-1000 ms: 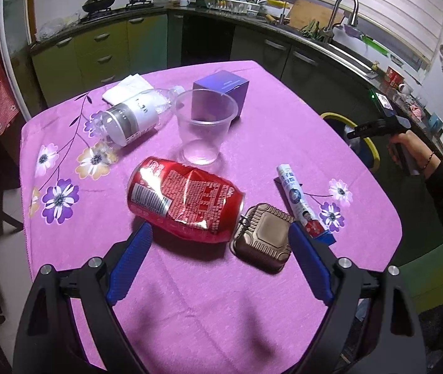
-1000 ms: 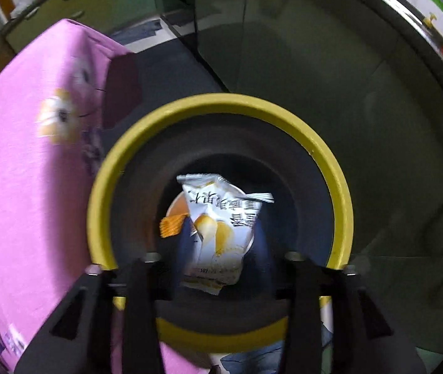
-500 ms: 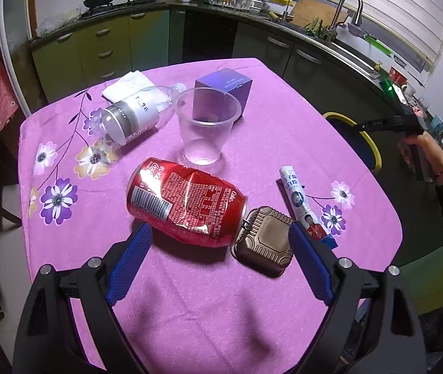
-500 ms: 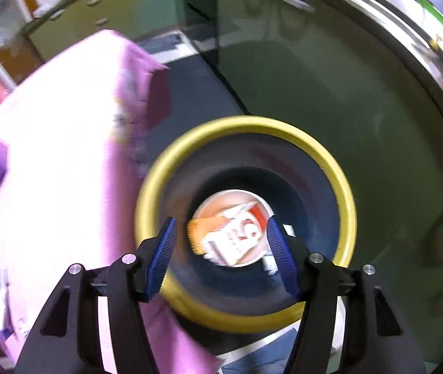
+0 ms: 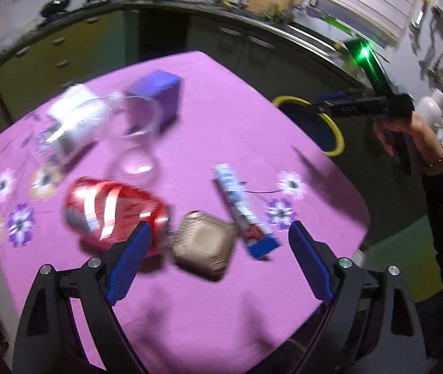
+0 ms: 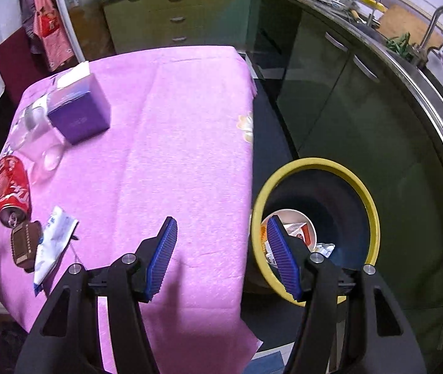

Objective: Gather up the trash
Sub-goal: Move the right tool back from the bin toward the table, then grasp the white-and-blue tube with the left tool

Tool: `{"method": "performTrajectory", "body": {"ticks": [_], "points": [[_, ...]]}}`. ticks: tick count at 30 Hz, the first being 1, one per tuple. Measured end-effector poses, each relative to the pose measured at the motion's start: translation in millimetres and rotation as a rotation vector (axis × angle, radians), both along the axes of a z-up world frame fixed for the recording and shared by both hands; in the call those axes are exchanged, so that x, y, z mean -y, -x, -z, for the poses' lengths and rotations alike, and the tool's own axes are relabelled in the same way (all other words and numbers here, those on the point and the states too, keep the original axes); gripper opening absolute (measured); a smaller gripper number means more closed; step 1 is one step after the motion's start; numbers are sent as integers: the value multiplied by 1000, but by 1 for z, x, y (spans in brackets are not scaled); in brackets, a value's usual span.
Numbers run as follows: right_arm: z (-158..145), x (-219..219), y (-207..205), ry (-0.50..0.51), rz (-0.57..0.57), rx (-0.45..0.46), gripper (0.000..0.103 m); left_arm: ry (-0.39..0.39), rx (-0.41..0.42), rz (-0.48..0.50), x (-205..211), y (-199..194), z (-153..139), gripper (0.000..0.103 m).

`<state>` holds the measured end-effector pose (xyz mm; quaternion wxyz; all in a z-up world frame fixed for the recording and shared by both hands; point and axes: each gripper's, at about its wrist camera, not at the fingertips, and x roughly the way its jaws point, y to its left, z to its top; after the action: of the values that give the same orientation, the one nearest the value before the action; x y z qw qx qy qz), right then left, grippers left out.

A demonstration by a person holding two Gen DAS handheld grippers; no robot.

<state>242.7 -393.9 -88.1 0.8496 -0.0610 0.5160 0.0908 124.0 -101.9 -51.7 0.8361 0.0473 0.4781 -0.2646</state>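
My left gripper (image 5: 218, 240) is open and empty, low over the near part of the pink table (image 5: 221, 131). Between its fingers lies a brown square tray (image 5: 204, 246), with a crushed red can (image 5: 112, 212) to its left and a white-blue wrapper (image 5: 241, 208) to its right. My right gripper (image 6: 221, 243) is open and empty, over the table's edge beside the yellow-rimmed bin (image 6: 315, 168). Wrappers (image 6: 299, 233) lie at the bin's bottom. The can (image 6: 11, 187), tray (image 6: 25, 243) and wrapper (image 6: 53, 240) also show at the left of the right wrist view.
A clear plastic cup (image 5: 134, 137), a lying plastic bottle (image 5: 62, 131) and a purple box (image 5: 159, 96) stand further back on the table. Green kitchen cabinets (image 6: 346, 93) and a sink counter run behind the bin. The right gripper (image 5: 355, 106) shows over the bin (image 5: 333, 127).
My right gripper opened and dropped the snack wrapper into the bin, then lifted and swung left toward the table. My left gripper shifted right, from the can toward the brown tray.
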Motion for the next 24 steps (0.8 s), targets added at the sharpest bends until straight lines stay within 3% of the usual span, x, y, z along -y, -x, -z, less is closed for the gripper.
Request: {"method": "performTrajectory", "body": {"ticks": [4,8,17,24], "points": [[-12,1,12,-11,-2,17,60,-38,-83,66,42,-17,13,84],[-16,17,21,-24,8,26,60,-98,-174,65,69,-41,31,78],[-8,49,39,-78,23,31,61,-175,-353,26,91,-72,64,63],[-1,60,45,-111,20,27,61,-188,-420,-5,89,-76,77,51]]}}
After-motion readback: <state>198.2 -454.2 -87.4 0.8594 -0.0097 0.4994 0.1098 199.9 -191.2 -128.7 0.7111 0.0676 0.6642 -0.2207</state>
